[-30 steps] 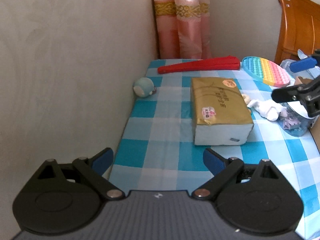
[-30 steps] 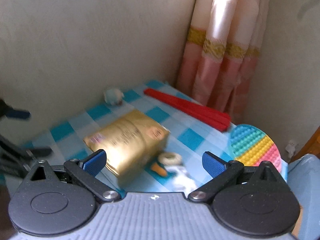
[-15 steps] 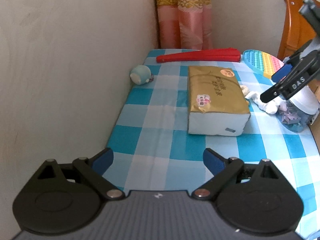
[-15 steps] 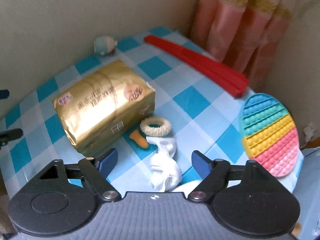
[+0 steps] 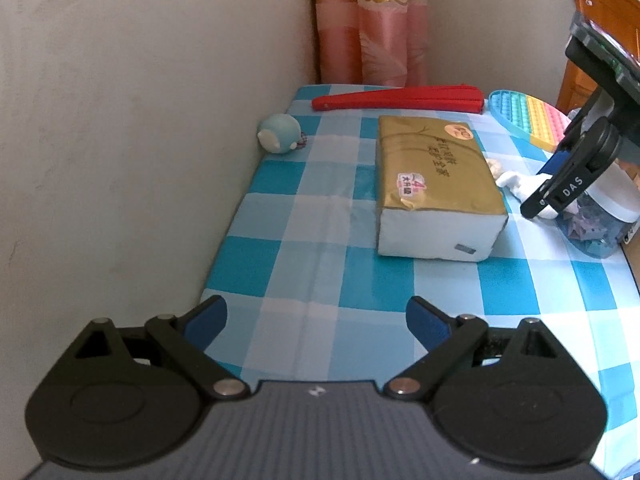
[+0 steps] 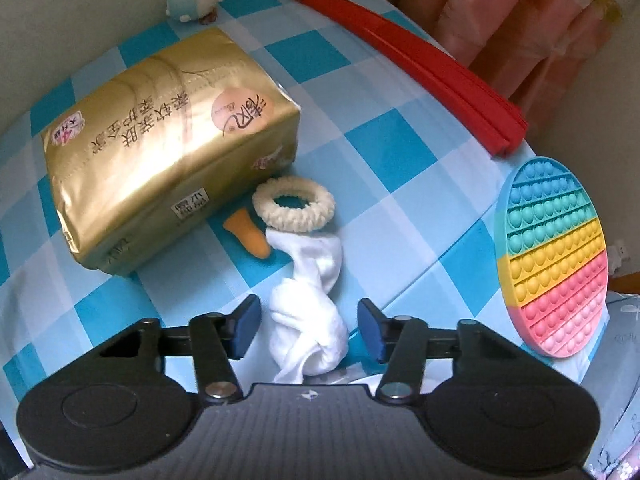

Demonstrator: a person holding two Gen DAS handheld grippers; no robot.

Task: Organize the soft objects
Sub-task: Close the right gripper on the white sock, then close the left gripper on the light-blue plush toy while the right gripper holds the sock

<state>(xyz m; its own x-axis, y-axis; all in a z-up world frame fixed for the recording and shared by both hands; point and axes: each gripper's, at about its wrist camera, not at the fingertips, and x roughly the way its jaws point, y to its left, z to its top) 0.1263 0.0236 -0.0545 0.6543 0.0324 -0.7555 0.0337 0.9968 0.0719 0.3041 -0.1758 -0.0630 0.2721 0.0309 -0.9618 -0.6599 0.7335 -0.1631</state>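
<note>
Table with a blue-and-white checked cloth, set against a wall, curtain at the far end.

Right gripper points steeply down over a twisted white cloth. Its jaws have just been closing; the cloth lies between the blue pads, a narrow gap showing on each side, so the pads do not press it. From the left wrist view the same gripper stands low at the table's right edge, beside a clear plastic jar.

Left gripper hangs above the near end of the table, jaws spread wide, nothing between them.

Just beyond the white cloth: a cream hair tie, touching it, and a small orange piece beside it. A gold tissue pack lies mid-table, close to both. A pale blue plush toy sits by the wall. A red folded fan lies across the far end, a rainbow bubble pad at the right edge.
</note>
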